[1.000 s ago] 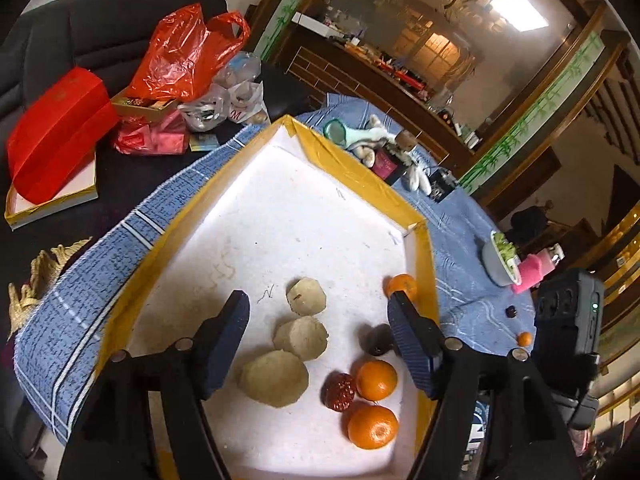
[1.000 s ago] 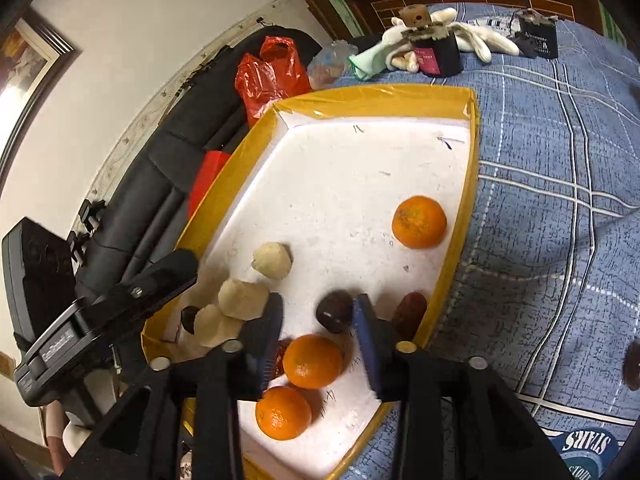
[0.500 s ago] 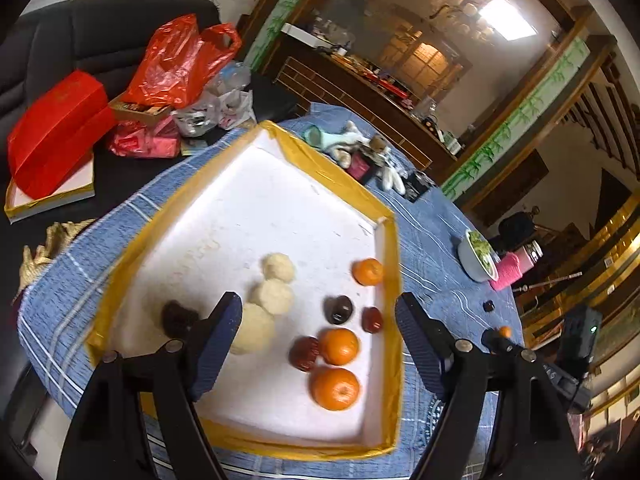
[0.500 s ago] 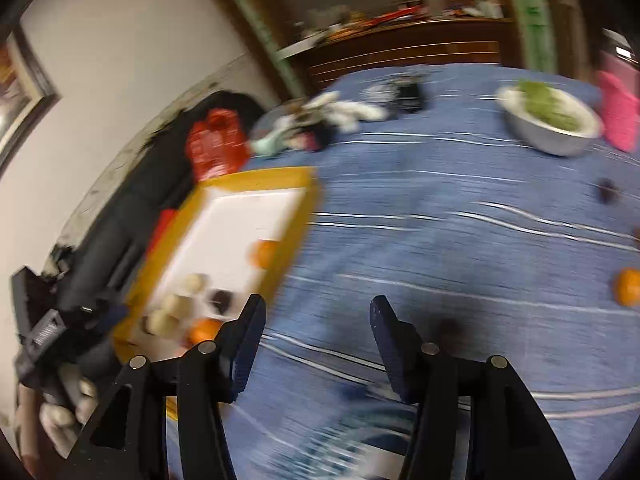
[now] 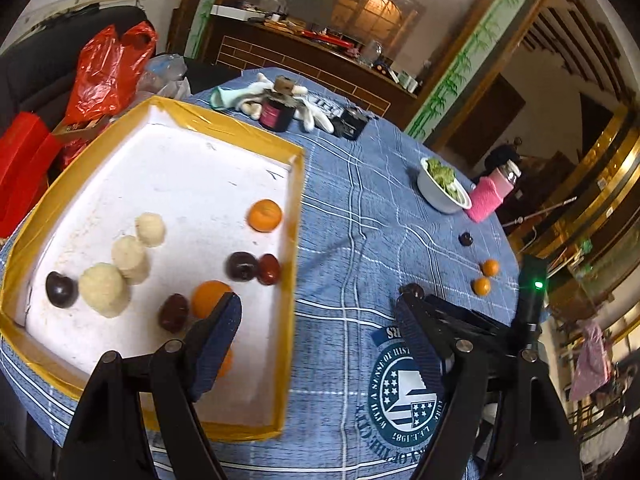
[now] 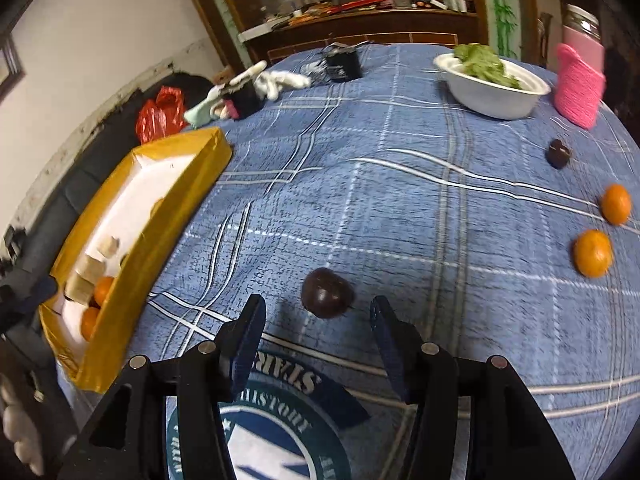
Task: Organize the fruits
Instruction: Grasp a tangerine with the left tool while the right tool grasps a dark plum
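A yellow-rimmed white tray (image 5: 294, 240) holds several fruits: oranges (image 5: 264, 215), dark plums (image 5: 241, 265), red dates and pale round pieces (image 5: 105, 289). The tray also shows at the left in the right wrist view (image 6: 160, 220). My left gripper (image 5: 320, 320) is open and empty above the tray's right edge. My right gripper (image 6: 316, 320) is open and empty, just in front of a dark plum (image 6: 326, 293) on the blue cloth. Two oranges (image 6: 593, 253) and another dark fruit (image 6: 558, 153) lie at the right.
A white bowl of greens (image 6: 494, 80) and a pink-sleeved bottle (image 6: 578, 84) stand at the far right. White gloves, a dark jar (image 5: 276, 112) and a black box (image 6: 342, 65) lie at the back. Red bags (image 5: 106, 68) sit beyond the tray.
My right gripper left the tray, swung right over the cloth and now faces the loose dark plum. My left gripper rose and shifted right, off the tray's middle to its right edge.
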`<state>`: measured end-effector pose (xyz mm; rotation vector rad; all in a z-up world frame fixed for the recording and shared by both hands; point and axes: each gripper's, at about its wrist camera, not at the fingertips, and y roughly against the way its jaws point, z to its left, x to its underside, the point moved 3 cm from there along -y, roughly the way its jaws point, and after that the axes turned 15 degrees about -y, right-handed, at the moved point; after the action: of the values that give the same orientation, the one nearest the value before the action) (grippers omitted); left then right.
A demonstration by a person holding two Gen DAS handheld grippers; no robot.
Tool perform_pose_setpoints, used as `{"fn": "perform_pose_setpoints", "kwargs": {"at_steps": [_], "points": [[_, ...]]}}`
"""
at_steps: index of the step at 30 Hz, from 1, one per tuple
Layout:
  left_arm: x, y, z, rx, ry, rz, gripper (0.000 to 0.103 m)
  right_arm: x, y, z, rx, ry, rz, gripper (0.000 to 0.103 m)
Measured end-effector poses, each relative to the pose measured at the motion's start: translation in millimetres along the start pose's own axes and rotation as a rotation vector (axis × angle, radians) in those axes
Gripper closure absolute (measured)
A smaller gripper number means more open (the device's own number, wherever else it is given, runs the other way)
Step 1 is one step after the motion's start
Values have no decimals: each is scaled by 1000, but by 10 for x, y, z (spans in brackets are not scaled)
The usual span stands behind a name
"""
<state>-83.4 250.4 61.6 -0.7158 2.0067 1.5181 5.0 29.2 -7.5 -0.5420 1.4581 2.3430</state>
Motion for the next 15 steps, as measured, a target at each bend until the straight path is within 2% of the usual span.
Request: {"fn": "perform_pose_setpoints", "kwargs": {"at_steps": [2, 4, 6, 10, 15], "points": [[-11, -36, -63, -4, -11, 9, 24, 15, -84, 24, 19, 32, 0, 63], [-56, -97, -187, -12, -40, 21, 24, 11, -85, 26, 53, 67, -18, 75], [-98, -154, -303, -16, -69, 29, 24, -33, -4, -80, 16, 42, -13, 75], [-247, -354, -699, -16, -170, 48, 24, -205, 425, -539, 7, -39, -96, 76], [-425, -818, -1525, 35, -347, 74, 24, -337, 992, -1386, 94, -149, -221, 76]]}}
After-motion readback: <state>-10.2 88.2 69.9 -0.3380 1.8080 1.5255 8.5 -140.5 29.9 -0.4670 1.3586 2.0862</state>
